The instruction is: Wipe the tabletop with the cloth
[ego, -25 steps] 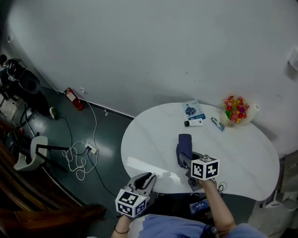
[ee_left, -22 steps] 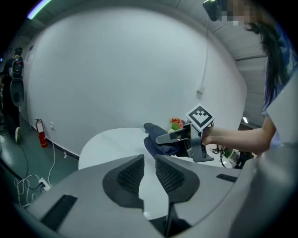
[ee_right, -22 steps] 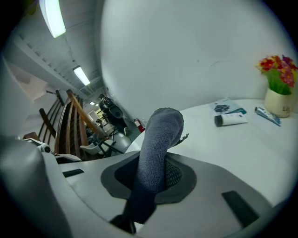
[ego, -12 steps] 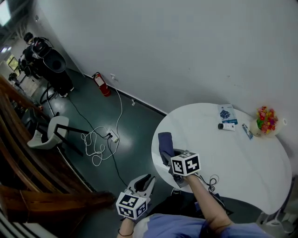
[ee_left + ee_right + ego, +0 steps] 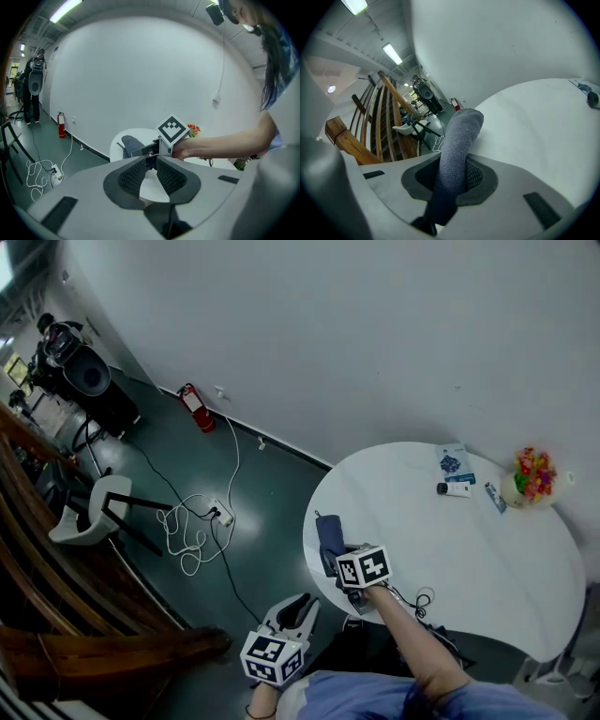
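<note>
The right claw (image 5: 454, 180) was clamped on the grey cloth (image 5: 461, 136), which lay at the bench's (image 5: 534, 140) left edge. Soft, light and floppy, it seemed best gripped at a bunched fold. The left claw (image 5: 149, 176) hung slightly parted and empty.

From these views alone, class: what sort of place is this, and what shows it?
Probably an indoor workspace or studio hall: a red fire extinguisher, loose floor cables and a wooden stair railing.

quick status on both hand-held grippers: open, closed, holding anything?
left hand-held gripper: open, nothing between the jaws.
right hand-held gripper: closed on the cloth.
</note>
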A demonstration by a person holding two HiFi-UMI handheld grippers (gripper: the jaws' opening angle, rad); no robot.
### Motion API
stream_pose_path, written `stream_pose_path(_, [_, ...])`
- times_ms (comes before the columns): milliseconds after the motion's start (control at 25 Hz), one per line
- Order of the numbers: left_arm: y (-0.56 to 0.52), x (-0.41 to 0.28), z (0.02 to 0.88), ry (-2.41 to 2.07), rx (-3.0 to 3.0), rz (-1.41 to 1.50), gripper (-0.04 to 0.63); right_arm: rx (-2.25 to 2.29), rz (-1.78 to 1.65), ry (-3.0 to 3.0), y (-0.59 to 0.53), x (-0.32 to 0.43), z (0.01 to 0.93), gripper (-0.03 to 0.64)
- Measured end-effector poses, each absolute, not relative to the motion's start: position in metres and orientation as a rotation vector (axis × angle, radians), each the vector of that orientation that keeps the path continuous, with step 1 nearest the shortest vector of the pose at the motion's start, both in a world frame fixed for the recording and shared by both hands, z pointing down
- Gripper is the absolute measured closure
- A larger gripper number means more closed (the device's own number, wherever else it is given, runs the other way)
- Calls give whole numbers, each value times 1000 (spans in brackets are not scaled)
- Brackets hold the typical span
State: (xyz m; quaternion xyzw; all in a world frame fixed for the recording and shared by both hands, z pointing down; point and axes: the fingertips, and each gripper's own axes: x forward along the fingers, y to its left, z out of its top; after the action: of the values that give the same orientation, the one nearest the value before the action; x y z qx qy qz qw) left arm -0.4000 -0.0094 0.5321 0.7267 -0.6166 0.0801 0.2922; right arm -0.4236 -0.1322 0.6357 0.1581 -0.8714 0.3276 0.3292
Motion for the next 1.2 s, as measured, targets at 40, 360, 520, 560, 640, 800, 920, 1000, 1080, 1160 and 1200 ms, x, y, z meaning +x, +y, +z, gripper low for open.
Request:
stream_pose_path(40, [-14, -397, 532, -1630, 1953, 214, 525, 436, 862, -2268, -136, -413, 638, 546])
stream_pose_path(360, [-60, -351, 528, -1491, 2102, 246, 525, 634, 892, -2215, -178, -317, 645, 546])
stream_pose_path(520, [-82, -306, 521, -1397, 2199, 290, 525, 724, 912, -2193, -197, -259, 645, 546])
stream_pose_path(560, [-87, -293, 519, -1375, 2220, 296, 525, 747, 918, -2187, -201, -243, 645, 546])
stream_pose_path(640, [-96, -268, 515, -1338, 2254, 304, 525, 790, 933, -2178, -208, -213, 644, 546])
stream_pose_path(800, [-115, -216, 511, -1300, 2278, 303, 525, 847, 960, -2169, -221, -152, 642, 546])
stream_pose_path(920, [-127, -173, 509, -1272, 2279, 296, 525, 885, 980, -2155, -230, -99, 642, 546])
stream_pose_path(1000, [-134, -143, 509, -1248, 2280, 291, 525, 920, 1000, -2143, -235, -62, 642, 546])
stream_pose_path(1080, [-142, -111, 511, -1221, 2277, 286, 525, 954, 1018, -2133, -240, -24, 642, 546])
stream_pose_path(1160, [-149, -79, 513, -1189, 2286, 287, 525, 987, 1032, -2122, -245, 13, 643, 546])
stream_pose_path(1200, [-152, -62, 513, -1171, 2296, 291, 525, 1004, 1037, -2115, -247, 32, 644, 546])
